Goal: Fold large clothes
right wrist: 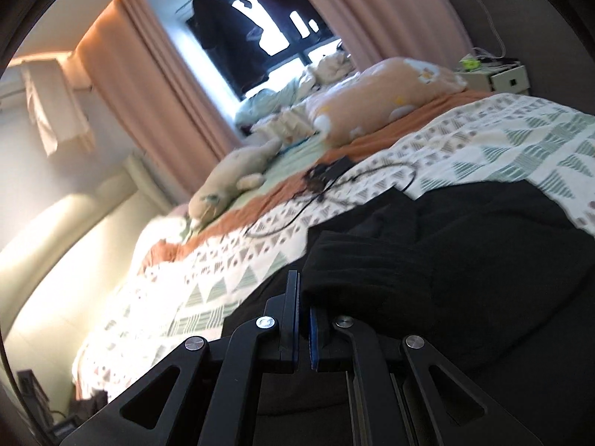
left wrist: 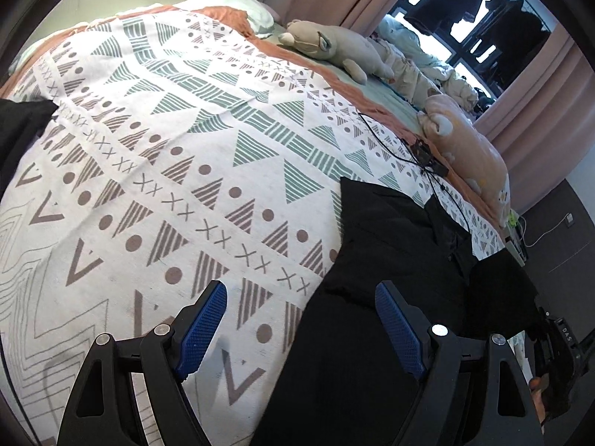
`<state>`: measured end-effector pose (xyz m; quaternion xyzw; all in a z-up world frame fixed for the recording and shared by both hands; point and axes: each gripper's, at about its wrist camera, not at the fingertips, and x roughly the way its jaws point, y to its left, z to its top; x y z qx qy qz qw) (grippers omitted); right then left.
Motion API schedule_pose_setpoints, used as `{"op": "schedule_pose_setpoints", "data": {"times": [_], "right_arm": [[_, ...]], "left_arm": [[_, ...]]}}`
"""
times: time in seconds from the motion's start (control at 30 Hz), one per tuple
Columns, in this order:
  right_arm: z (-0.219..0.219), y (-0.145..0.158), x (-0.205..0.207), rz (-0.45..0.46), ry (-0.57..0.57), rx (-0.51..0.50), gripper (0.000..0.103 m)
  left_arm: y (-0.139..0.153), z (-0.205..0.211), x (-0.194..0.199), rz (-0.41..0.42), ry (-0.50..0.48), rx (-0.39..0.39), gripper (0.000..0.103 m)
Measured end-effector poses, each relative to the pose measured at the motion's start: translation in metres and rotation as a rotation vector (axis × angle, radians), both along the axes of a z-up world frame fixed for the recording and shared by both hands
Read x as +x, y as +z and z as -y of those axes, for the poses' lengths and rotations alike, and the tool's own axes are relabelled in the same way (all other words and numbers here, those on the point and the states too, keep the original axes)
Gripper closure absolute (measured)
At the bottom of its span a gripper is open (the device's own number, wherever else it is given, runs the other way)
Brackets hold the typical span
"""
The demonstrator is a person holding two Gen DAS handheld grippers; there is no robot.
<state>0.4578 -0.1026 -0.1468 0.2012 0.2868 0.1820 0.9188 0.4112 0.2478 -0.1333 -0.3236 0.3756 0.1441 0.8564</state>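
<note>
On a bed spread with a white geometric-patterned cover (left wrist: 186, 141), the right gripper (right wrist: 303, 306) holds its fingers clenched on a ribbed fold of the large black garment (right wrist: 465, 245), while the left gripper (left wrist: 301, 316) hangs with fingers released, one over bare cover, one over black cloth. The carry likely goes best kept low and taut, the free gripper pinning the opposite edge. Only the left view shows the garment's collar and more dark cloth at the bed's far side; only the right view shows the pinch itself
</note>
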Motion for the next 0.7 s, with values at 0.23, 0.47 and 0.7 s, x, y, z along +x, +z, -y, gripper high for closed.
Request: {"op": "schedule_pose_setpoints", "data": {"times": [0.23, 0.47, 0.7], "right_arm": [[-0.041, -0.064, 0.022, -0.261, 0.103, -0.056, 0.081], [0.007, -0.081, 0.012, -0.369, 0.076, 0.157, 0.046], [0.05, -0.093, 0.006, -0.415, -0.053, 0.228, 0.046]], "left_arm": [[-0.001, -0.015, -0.002, -0.003, 0.015, 0.006, 0.02], [-0.006, -0.012, 0.003, -0.013, 0.007, -0.004, 0.02], [-0.011, -0.013, 0.005, -0.026, 0.024, -0.021, 0.02]]}}
